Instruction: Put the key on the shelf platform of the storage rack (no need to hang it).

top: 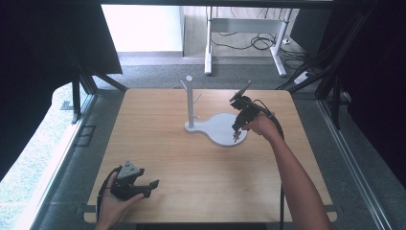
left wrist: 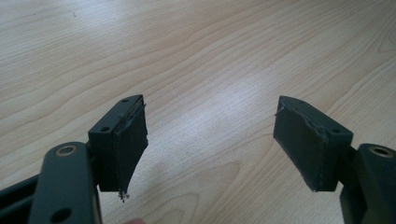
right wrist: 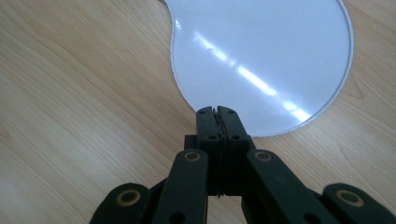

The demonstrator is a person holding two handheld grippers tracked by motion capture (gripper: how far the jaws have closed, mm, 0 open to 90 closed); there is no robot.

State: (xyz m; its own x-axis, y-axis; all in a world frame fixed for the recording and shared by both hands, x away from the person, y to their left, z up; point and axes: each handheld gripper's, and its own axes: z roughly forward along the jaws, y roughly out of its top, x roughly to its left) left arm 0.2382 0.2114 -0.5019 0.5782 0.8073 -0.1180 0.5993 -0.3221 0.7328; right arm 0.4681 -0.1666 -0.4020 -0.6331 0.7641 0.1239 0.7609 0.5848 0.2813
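Your right gripper [top: 237,132]: it points down at the round end of the white stand base [top: 225,130], tips at its near edge; in the right gripper view the base [right wrist: 261,51] lies just ahead of the tips.
Its jaws: pressed together, nothing between them.
Your left gripper [top: 143,187]: it rests low at the near left corner of the worktop [top: 191,163], well apart from the stand.
Its jaws: wide apart, with bare wood between them in the left gripper view [left wrist: 210,135].
Stand: its base lies flat on the far middle of the worktop; the peg post [top: 190,100] rises upright from the narrow end.
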